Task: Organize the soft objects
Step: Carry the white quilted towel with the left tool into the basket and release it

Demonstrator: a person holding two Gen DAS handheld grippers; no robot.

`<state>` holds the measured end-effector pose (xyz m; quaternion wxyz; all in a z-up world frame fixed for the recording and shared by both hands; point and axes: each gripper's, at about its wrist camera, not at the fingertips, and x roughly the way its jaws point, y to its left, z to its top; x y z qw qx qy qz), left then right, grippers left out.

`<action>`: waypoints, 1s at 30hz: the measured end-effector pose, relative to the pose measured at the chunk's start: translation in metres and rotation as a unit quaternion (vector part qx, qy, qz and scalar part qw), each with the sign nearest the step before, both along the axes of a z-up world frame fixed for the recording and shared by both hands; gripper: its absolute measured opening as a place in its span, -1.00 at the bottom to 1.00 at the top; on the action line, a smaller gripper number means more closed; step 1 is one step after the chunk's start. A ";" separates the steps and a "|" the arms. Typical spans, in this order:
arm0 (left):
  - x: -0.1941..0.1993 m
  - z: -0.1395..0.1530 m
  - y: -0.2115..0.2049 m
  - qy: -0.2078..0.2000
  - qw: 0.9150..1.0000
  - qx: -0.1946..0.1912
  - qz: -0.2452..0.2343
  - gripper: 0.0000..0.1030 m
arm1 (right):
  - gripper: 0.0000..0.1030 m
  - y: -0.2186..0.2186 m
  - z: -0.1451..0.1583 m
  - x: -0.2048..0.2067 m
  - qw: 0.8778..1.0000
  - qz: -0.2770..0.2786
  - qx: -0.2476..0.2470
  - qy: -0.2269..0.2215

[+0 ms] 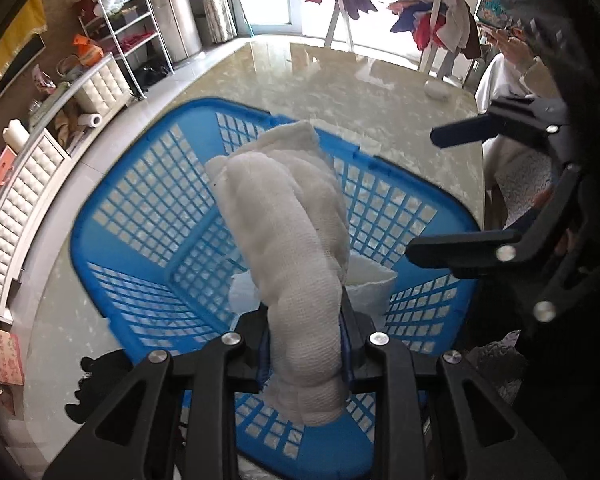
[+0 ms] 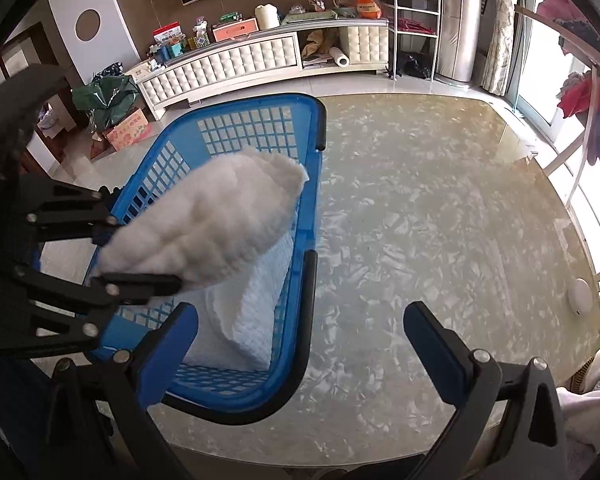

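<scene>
Where the marbled table (image 2: 420, 208) ends, a tufted white sideboard (image 2: 256, 60) stands.

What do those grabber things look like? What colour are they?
Both are made of black plastic bars with cut-out holes, joined by round silver bolts. The left gripper has blue pads on the inside of its two fingers. The right gripper has long, flat blue fingers with black backing. No cables, markings or sleeves can be seen.

Gauzy white cloth roll (image 1: 296, 240), blue plastic basket (image 1: 112, 216), glossy marbled tabletop (image 2: 420, 200)
</scene>
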<state>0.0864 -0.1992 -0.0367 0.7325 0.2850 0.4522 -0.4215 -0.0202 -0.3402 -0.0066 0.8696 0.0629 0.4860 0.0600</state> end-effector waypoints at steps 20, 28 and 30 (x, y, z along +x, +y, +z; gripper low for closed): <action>0.016 -0.042 -0.012 0.056 0.998 0.019 0.026 -0.52 | 1.00 -0.018 -0.002 -0.003 1.000 -0.019 0.008 0.004; 0.012 -0.041 -0.014 0.053 0.997 0.016 0.044 -0.29 | 1.00 -0.018 -0.001 -0.001 1.000 -0.019 0.005 0.003; 0.014 -0.040 -0.013 0.046 0.998 0.017 0.048 -0.16 | 1.00 -0.018 -0.002 -0.002 1.000 -0.019 0.005 0.002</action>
